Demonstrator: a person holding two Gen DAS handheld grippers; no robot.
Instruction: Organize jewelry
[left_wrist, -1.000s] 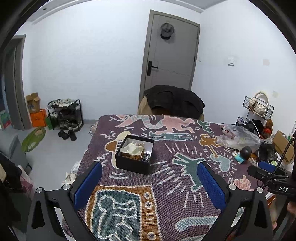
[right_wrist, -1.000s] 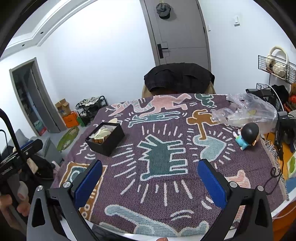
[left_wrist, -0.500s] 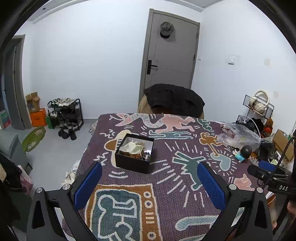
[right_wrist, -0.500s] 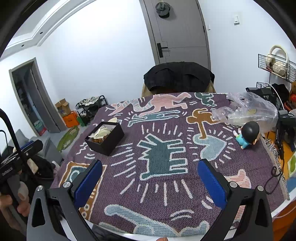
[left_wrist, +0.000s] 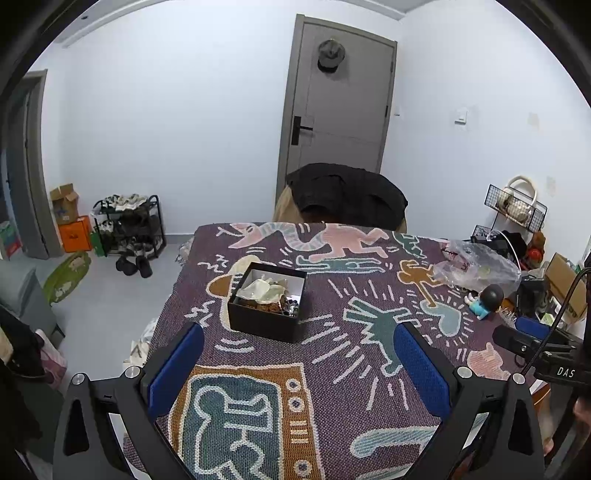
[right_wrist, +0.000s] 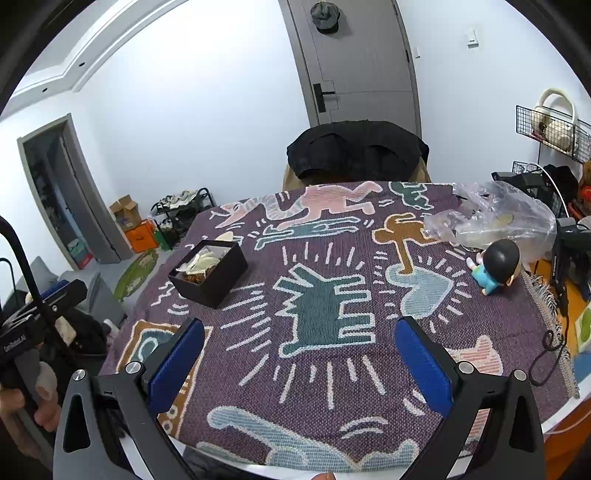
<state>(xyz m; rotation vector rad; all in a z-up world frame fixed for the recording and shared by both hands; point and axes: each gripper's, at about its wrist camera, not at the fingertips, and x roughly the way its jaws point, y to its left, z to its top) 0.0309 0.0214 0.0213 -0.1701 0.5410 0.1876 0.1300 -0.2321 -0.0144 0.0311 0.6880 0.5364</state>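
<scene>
A black open box stands on the patterned purple cloth at the table's left side. Inside it lie cream pouches and a tangle of dark and brownish jewelry. My left gripper hovers above the cloth just short of the box, open, with nothing between its blue pads. My right gripper is open too and holds nothing, above the table's near middle, with the box well to its front left.
A crumpled clear plastic bag and a small doll in blue lie at the table's right. A chair with a black jacket stands behind the far edge. Black devices and cables crowd the right edge.
The left wrist view has tilted up slightly, so the box sits a little lower in the frame. The right gripper has hardly moved. Both stay open.
</scene>
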